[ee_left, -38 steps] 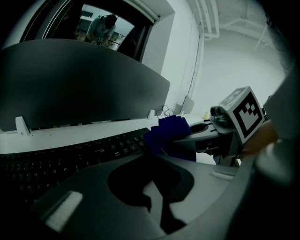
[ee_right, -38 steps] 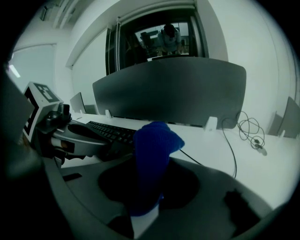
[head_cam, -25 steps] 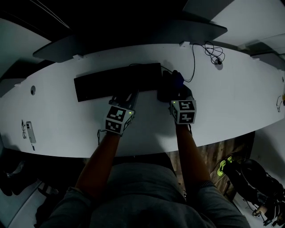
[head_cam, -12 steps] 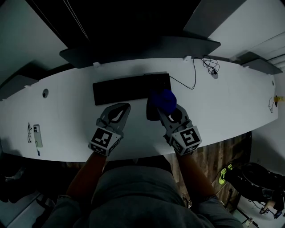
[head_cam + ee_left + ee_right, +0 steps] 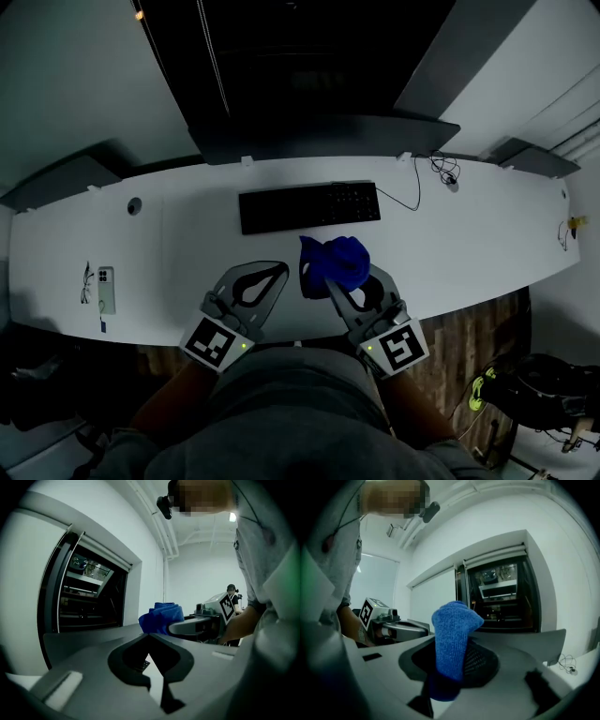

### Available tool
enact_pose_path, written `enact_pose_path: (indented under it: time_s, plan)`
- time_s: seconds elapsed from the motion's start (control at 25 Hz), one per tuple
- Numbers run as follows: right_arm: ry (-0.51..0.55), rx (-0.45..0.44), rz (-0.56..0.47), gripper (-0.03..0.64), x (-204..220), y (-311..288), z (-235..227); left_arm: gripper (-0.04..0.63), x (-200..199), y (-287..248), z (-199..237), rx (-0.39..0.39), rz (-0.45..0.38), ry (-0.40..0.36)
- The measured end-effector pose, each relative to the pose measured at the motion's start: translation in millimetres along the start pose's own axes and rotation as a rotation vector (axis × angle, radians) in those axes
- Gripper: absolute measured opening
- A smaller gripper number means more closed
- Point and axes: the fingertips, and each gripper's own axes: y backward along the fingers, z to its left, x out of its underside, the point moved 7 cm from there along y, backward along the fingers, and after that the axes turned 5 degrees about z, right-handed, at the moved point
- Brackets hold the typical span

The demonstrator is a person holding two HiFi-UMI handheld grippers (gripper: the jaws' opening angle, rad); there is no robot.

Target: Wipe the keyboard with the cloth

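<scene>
A black keyboard (image 5: 309, 206) lies across the white desk (image 5: 487, 234), well beyond both grippers. My right gripper (image 5: 330, 274) is shut on a bunched blue cloth (image 5: 336, 261), held up off the desk in front of the keyboard's right half. In the right gripper view the cloth (image 5: 451, 620) stands up out of the closed jaws of my right gripper (image 5: 451, 645). My left gripper (image 5: 279, 272) is beside it on the left, shut on nothing. Its tips meet in the left gripper view (image 5: 149, 637), where the cloth (image 5: 161, 617) shows beyond them.
A phone (image 5: 105, 290) and a small cable (image 5: 87, 277) lie at the desk's left end. A thin cable (image 5: 412, 192) runs from the keyboard to a coil (image 5: 444, 170) at the back right. A dark monitor (image 5: 319, 136) stands behind the keyboard. A bag (image 5: 548, 394) sits on the floor at right.
Both grippers have drawn back from the keyboard toward the person. The right one has lifted the blue cloth off the keyboard's right end. The view has pulled back too.
</scene>
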Motion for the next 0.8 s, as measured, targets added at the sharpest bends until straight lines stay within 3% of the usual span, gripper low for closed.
enact_pose_path:
  time_s: [0.4, 0.52, 0.8]
  plan:
    - [0.067, 0.008, -0.023, 0.124, -23.2, -10.7, 34.1, 0.009, -19.3, 25.8, 1.7, 0.004, -0.035, -0.044]
    - [0.088, 0.015, -0.019, 0.124, -27.3, -11.6, 34.4, 0.008, -24.8, 23.7, 1.8, 0.020, -0.050, -0.089]
    - [0.083, 0.021, -0.023, 0.124, -30.8, -12.4, 36.5, 0.008, -27.2, 22.9, -0.9, 0.016, -0.054, -0.054]
